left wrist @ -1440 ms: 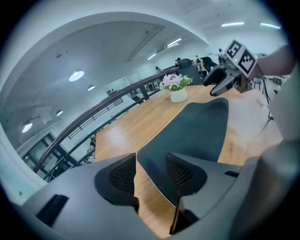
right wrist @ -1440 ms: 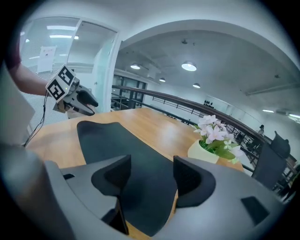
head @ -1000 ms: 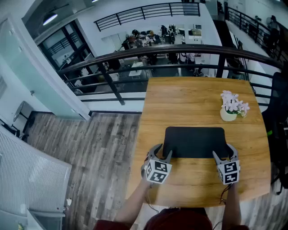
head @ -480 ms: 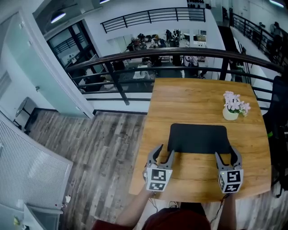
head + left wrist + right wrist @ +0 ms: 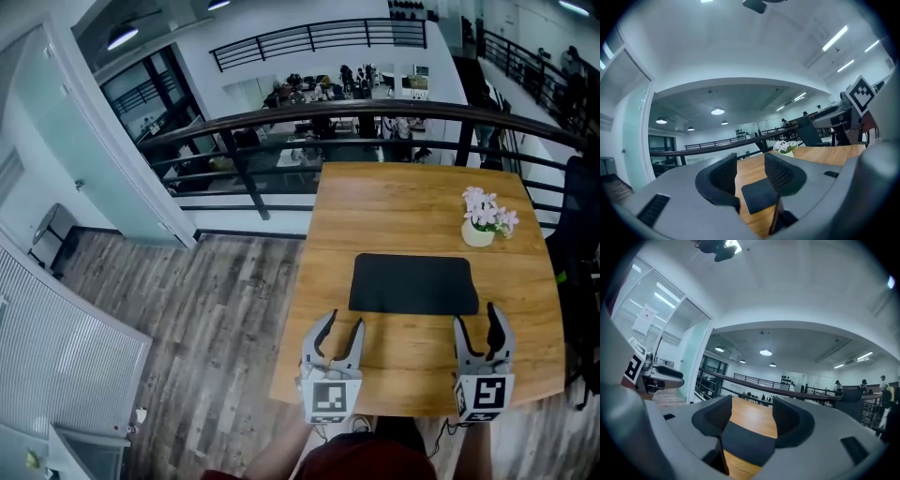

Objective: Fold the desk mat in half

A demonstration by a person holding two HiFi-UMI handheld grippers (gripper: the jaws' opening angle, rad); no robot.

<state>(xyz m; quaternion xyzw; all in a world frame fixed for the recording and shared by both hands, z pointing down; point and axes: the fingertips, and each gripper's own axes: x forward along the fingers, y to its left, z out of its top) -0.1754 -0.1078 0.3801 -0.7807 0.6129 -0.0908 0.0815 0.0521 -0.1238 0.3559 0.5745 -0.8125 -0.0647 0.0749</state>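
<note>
**Grippers, quantity: two.** Both are hand-held above the near part of the table. Each has one grey moulded body, two curved jaws lined with dark cross-hatched pads, and one cube bearing black-and-white square markers.
- Left gripper (image 5: 343, 323): the jaws stand spread and have just been closing slightly. Nothing is caught between the pads.
- Right gripper (image 5: 479, 322): the jaws stand spread, with the pads clear of everything.
- Both grippers point toward the mat and stop short of its near edge, not touching it.

**Desk mat (image 5: 413, 284), quantity: one.** It is black, matte and thin, a rectangle with rounded corners. It lies flat on the tabletop just beyond the grippers, with its long sides parallel to the near edge.

**Table (image 5: 403, 202), quantity: one.** The top is orange-brown wood, roughly square, with visible grain and board seams running across it.

**Flower pot (image 5: 485, 223), quantity: one.** It is small, round and pale, and holds pink-white blossoms. It stands upright near the far right corner, well apart from the mat.

**Beyond the table.**
- One dark metal railing (image 5: 281, 111) with a curved top rail.
- A grey wood-plank floor (image 5: 216, 309) to the left.
</note>
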